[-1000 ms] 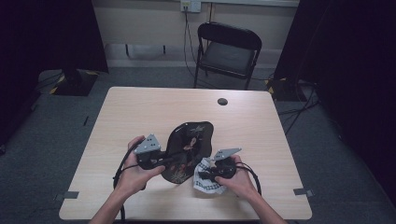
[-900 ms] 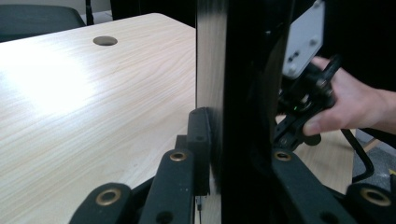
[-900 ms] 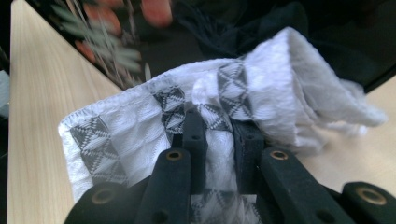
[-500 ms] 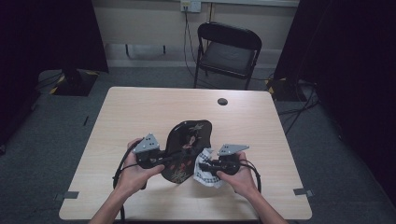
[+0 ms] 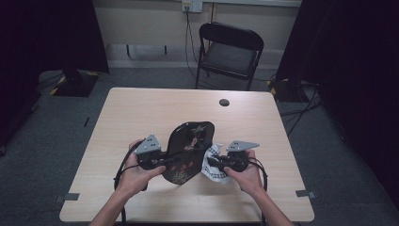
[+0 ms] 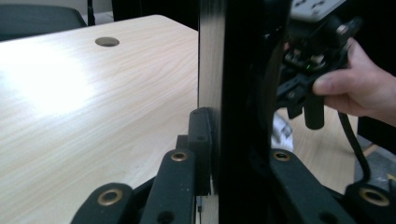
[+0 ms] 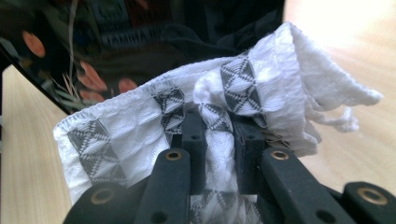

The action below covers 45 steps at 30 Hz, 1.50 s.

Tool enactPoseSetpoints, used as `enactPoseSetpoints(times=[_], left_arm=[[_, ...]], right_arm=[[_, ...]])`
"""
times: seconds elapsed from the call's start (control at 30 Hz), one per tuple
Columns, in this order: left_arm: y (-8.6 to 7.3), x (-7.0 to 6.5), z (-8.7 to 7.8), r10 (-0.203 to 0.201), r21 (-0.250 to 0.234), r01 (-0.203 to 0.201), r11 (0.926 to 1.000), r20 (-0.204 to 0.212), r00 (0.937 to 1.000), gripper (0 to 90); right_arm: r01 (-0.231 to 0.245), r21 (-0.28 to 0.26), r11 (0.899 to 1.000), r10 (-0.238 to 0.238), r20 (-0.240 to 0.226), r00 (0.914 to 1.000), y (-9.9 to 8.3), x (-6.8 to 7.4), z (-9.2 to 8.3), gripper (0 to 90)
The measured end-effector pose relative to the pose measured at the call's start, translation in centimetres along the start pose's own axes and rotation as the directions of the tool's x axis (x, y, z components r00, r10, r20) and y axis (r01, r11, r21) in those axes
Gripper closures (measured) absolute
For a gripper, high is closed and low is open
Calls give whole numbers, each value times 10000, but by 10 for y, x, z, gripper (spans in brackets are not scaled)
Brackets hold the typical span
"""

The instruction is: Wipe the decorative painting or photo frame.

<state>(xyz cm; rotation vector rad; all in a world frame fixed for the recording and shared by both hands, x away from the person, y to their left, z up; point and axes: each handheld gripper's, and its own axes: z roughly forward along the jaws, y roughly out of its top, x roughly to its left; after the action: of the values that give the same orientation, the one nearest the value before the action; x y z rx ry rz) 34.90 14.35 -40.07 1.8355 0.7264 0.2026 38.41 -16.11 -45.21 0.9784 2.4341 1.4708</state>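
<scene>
A: What is seen, taken from the largest thing down?

B: A pale wooden table [image 5: 141,117] is spread beneath both grippers, with a dark round hole [image 5: 224,102] set in it far beyond the fingertips. A black folding chair [image 5: 229,52] is placed past the far edge.

A: And the thing being worked on?

B: A black lacquered tray [image 5: 190,150] with red and gold flowers is held tilted up off the table, between the two grippers. Its near edge is clamped by the left gripper [image 5: 162,162]; in the left gripper view the dark edge [image 6: 243,93] is seen standing upright between the two fingers, which are pressed narrow against it.

A: What is carried by the right gripper [image 5: 211,162]?

B: A white cloth [image 7: 261,93] with grey triangle patterns is pinched there. The fingers [image 7: 194,135] are closed tight on a fold of it, and the rest is bunched above and around them. The cloth is pressed against the tray's patterned face, just ahead of the fingertips
</scene>
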Motion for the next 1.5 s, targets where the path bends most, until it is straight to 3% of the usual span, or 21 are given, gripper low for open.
enactPoseSetpoints(times=[0.13,0.27,0.37,0.5,0.6,0.8,0.83,0.97,1.1,1.27,1.5], left_arm=[[0,-2,0,30,83,-30,10000,45,10000,798],[-1,-1,1,-41,-34,42,10000,86,10000,796],[-1,-1,1,-46,-42,46,10000,92,9999,793],[0,-2,1,22,-36,-22,10000,27,10000,792],[-1,-1,1,12,-70,-13,10000,-27,10000,795],[-1,0,0,44,-92,-43,9999,63,10000,793],[-2,0,0,47,-101,-46,9999,69,10000,793],[-1,0,0,69,-84,-68,9999,68,10000,794],[-1,-1,1,20,-95,-19,10000,105,9999,792],[-1,-1,2,24,-101,-23,9999,129,9999,788],[-1,-1,2,-7,-127,9,9999,99,10000,787]], right_arm=[[166,-218,9996,-166,-10,9999,7,2,-8,786],[167,-68,9998,-168,-135,9998,4,2,-5,791],[77,609,9981,-51,-431,9991,-6,2,6,794],[152,1889,9819,12,-863,9963,-22,8,27,795],[429,2110,9765,-238,-923,9954,-24,14,33,795],[623,1672,9840,-445,-1079,9932,-13,17,26,796],[654,1152,9912,-536,-1028,9933,-3,18,18,796],[565,116,9983,-555,-733,9958,12,17,2,795],[556,-406,9976,-566,-240,9981,19,11,-10,792],[284,-30,9996,-284,-13,9996,10,0,-8,794],[429,683,9967,-410,-282,9988,1,6,6,795]])
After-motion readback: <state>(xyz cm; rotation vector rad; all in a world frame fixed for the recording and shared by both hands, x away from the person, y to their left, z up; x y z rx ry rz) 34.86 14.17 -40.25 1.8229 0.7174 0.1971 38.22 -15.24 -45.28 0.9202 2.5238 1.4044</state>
